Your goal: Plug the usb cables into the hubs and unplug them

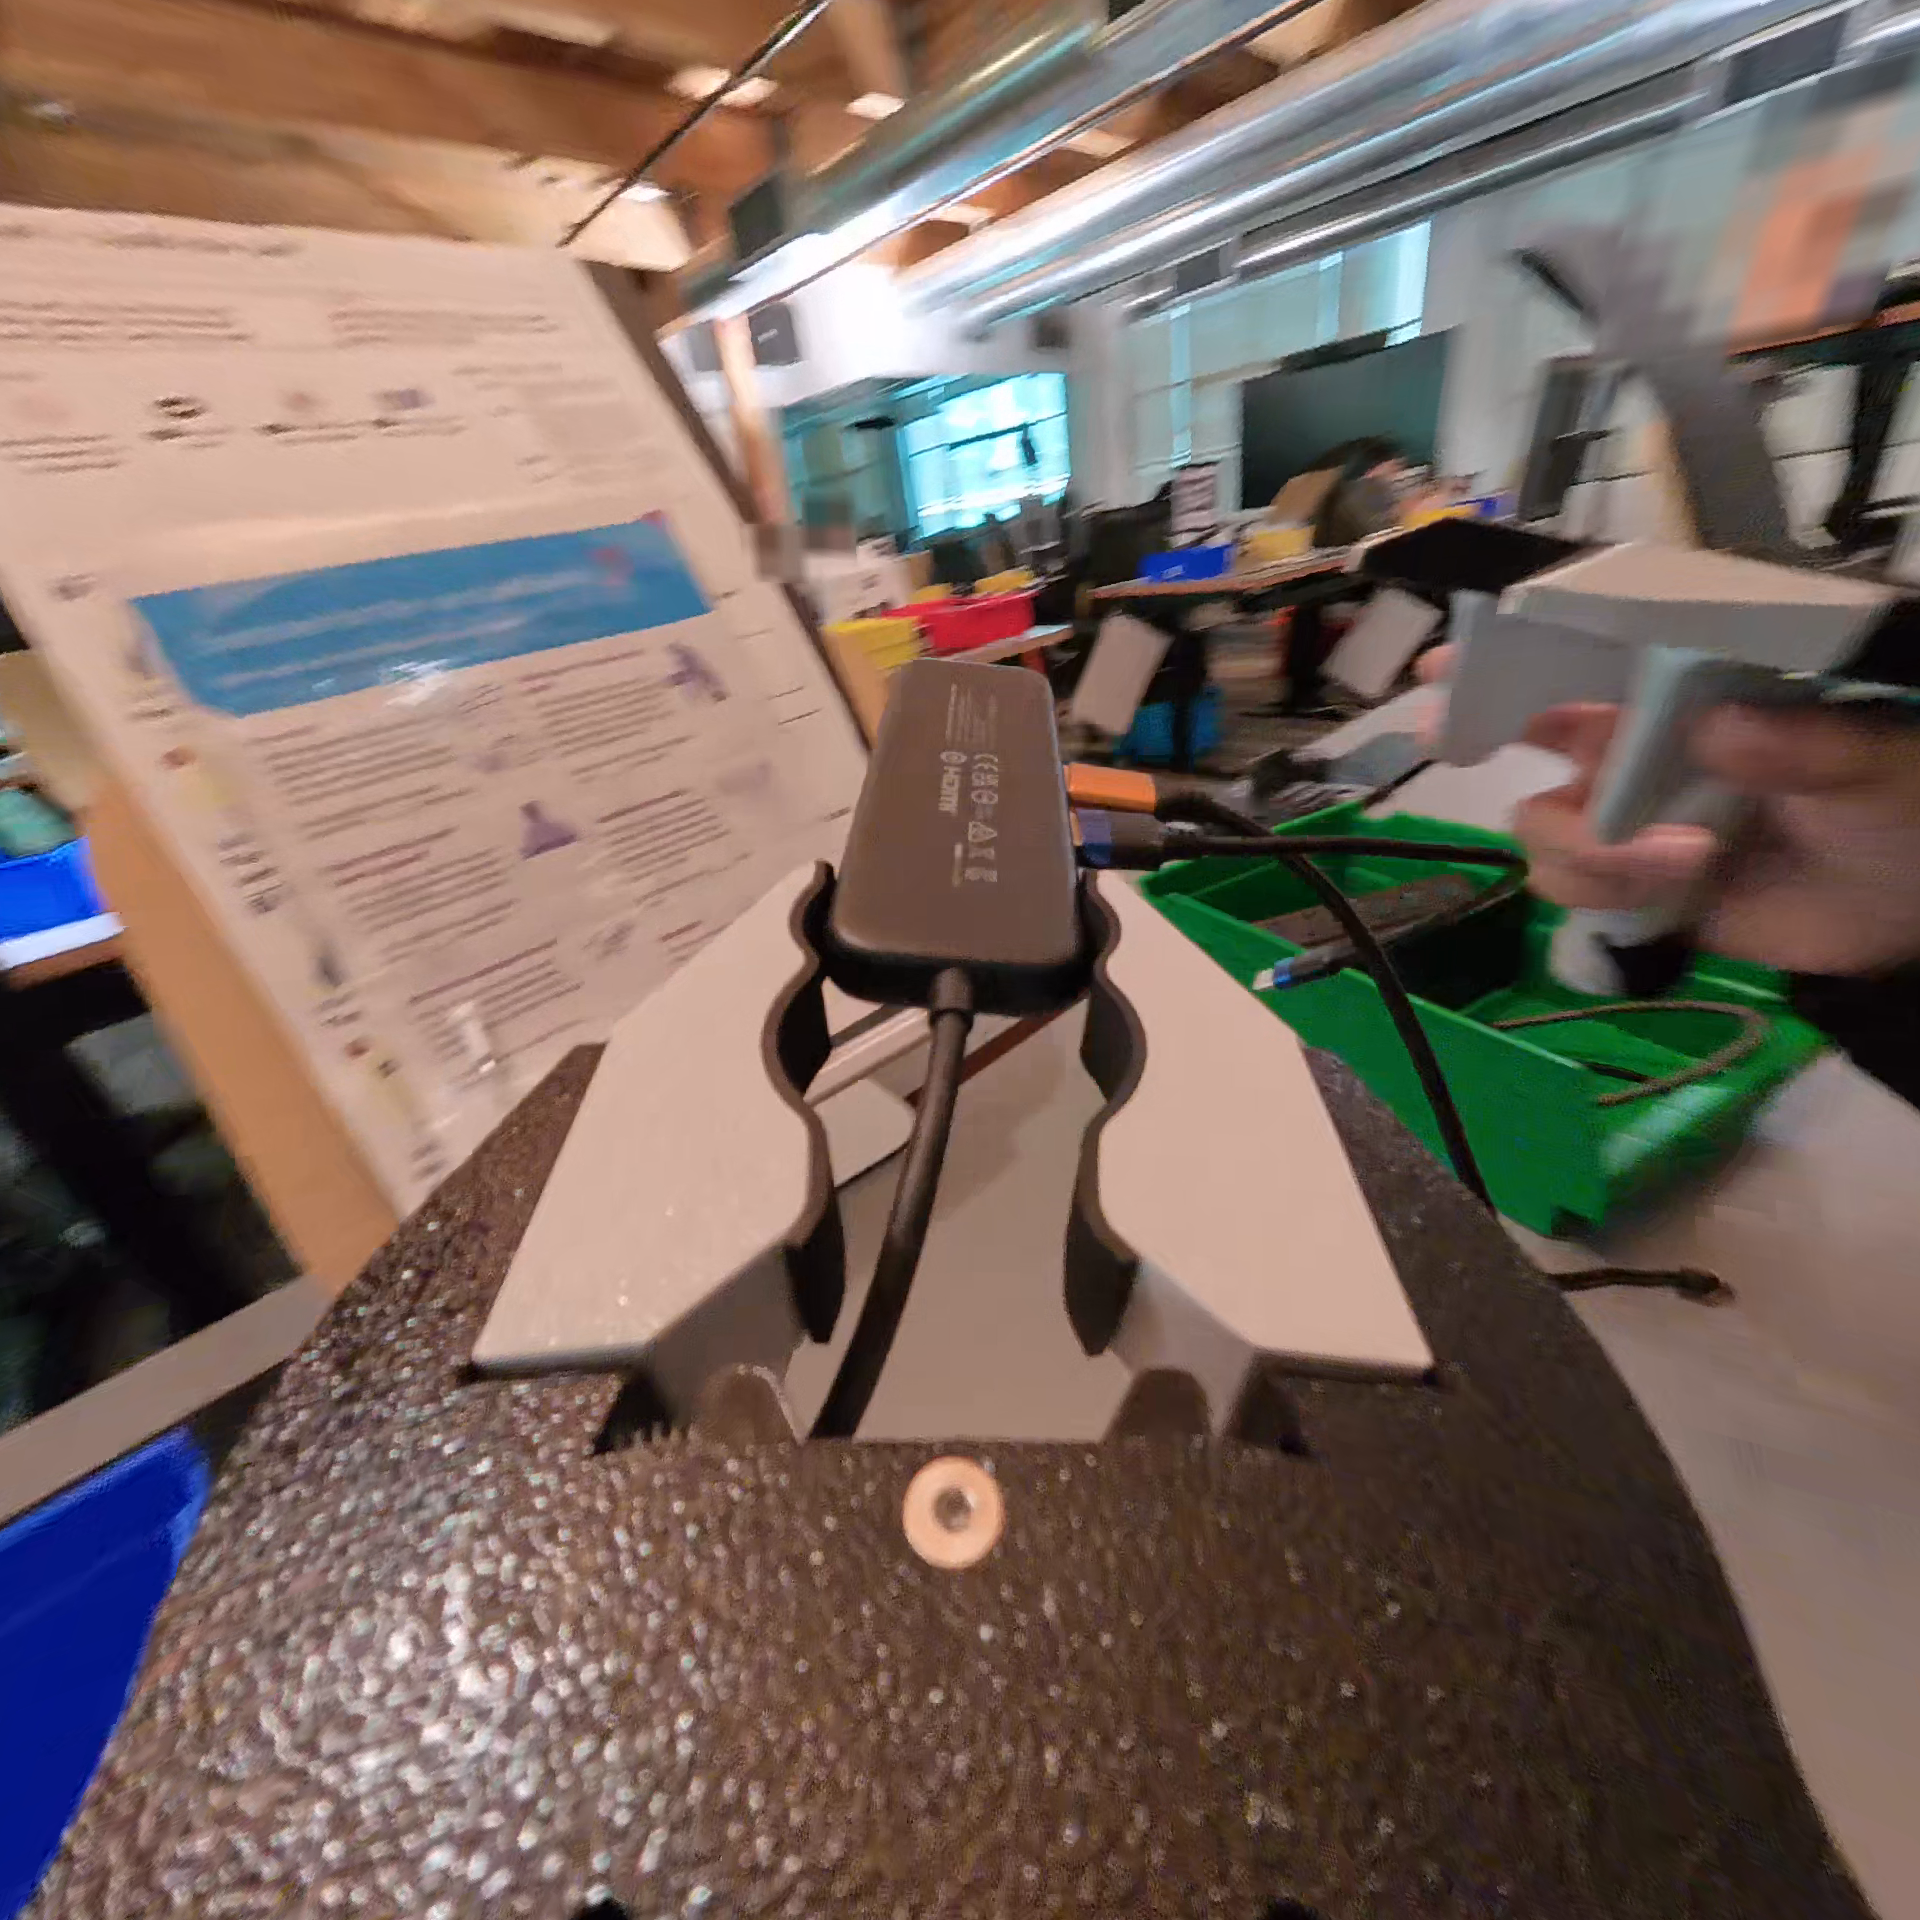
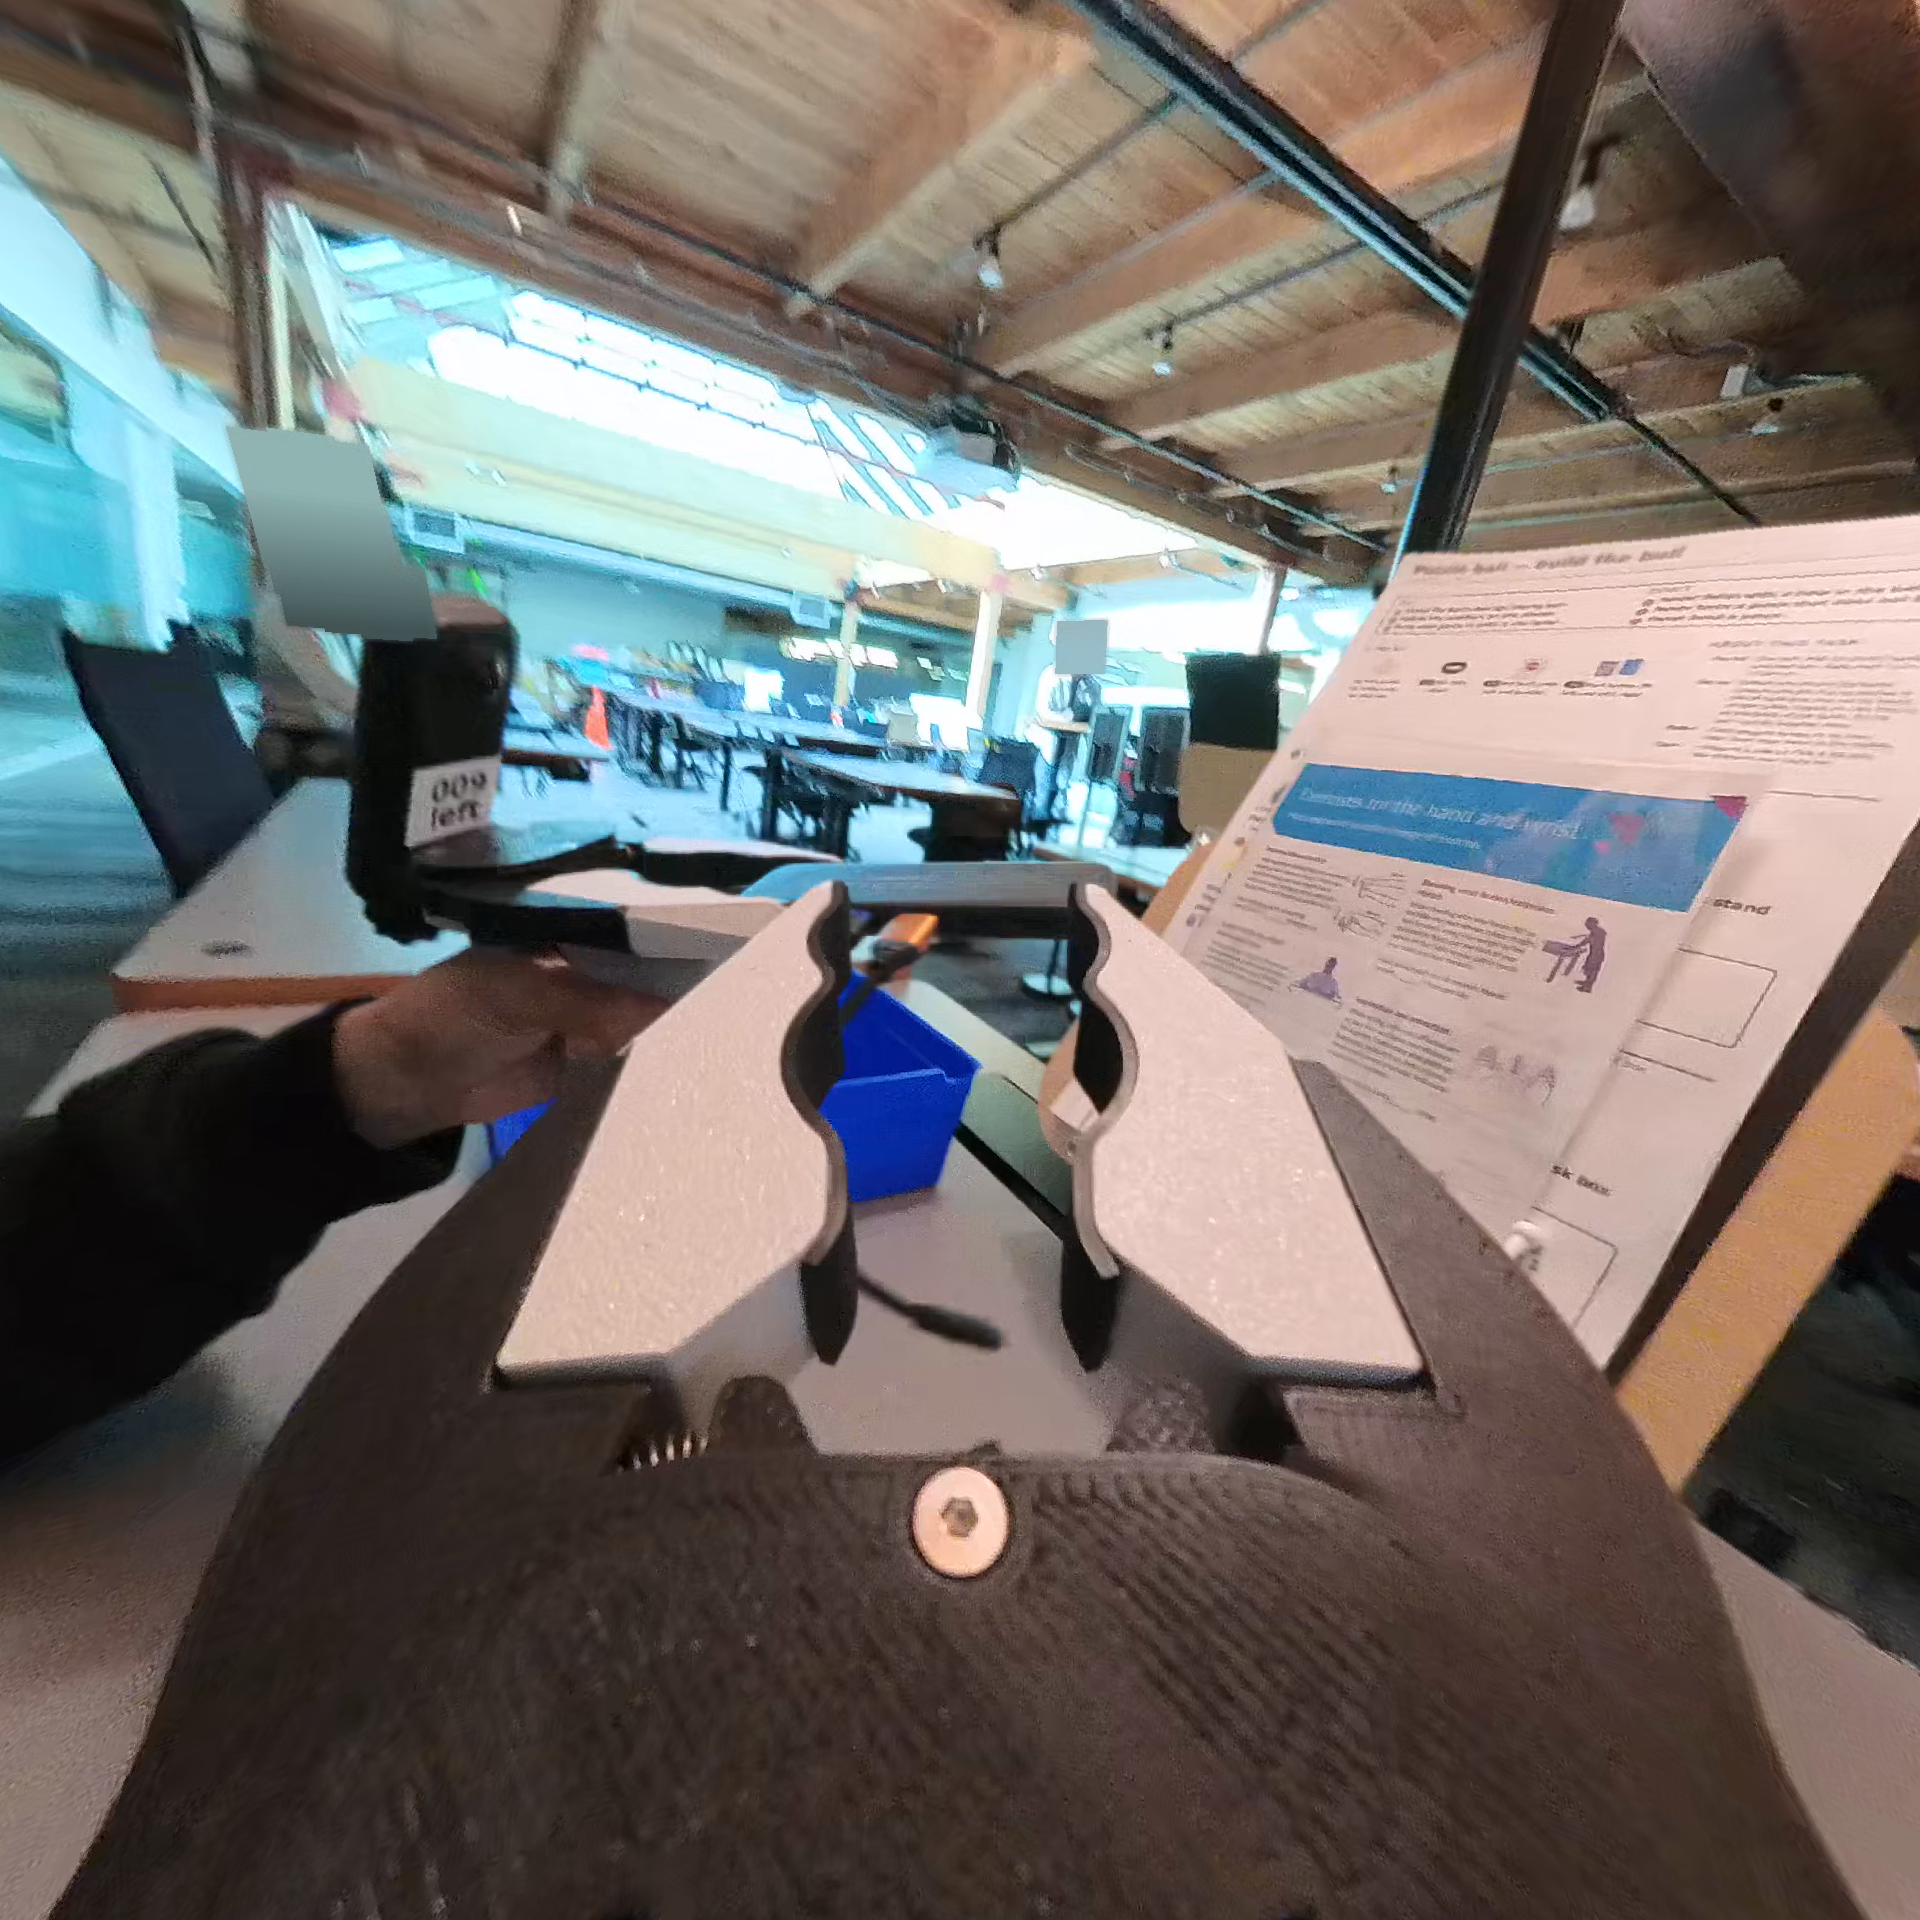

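Observation:
My left gripper point(image 1: 951, 935) is shut on the near end of a grey USB hub point(image 1: 961, 800) and holds it up in the air. An orange plug point(image 1: 1112, 787) and a blue plug point(image 1: 1110, 840) sit in the hub's right side, and their black cables point(image 1: 1382, 997) hang down to the right. The hub's own cable point(image 1: 925, 1143) runs back between the fingers. My right gripper point(image 2: 958, 914) is open and empty. It points at the hub point(image 2: 966, 885), which shows edge-on just beyond its tips with the orange plug point(image 2: 906, 927) below it.
A green bin point(image 1: 1507, 1112) at the right holds another hub point(image 1: 1371, 909), a loose blue-tipped plug point(image 1: 1299, 971) and a braided cable. A slanted instruction board point(image 1: 416, 727) stands on the left. A blue bin point(image 2: 899, 1117) sits on the grey table point(image 2: 935, 1392). A cable end point(image 2: 935, 1327) lies there.

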A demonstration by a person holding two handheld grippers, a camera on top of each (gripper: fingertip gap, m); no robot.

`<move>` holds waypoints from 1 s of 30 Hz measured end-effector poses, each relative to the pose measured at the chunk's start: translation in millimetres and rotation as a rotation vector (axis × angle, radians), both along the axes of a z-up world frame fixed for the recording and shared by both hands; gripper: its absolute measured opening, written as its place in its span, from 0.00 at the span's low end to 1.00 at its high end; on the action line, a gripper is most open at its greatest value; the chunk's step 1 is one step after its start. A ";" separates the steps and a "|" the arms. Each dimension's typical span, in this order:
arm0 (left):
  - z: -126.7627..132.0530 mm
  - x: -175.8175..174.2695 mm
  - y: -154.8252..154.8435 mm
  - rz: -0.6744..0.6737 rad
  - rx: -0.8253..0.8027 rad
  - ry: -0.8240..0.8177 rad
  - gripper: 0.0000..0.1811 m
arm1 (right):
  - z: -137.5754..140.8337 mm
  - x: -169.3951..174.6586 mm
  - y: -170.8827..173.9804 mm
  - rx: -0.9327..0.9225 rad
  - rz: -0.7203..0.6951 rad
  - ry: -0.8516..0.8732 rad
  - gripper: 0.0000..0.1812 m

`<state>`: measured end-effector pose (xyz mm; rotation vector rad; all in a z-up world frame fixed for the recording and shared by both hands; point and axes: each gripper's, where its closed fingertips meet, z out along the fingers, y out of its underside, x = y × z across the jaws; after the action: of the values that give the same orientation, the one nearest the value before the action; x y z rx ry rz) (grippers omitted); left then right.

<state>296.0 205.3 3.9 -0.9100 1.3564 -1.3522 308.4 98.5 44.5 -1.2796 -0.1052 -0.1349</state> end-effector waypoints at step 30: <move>-90.3 -17.1 -4.4 0.268 -0.122 -0.019 0.25 | -123.9 -33.4 69.0 -0.047 -0.144 0.069 0.03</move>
<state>278.8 200.9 -86.5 -1.1149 1.1020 -1.2424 275.0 167.5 -79.4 -1.3377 0.0432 -0.2127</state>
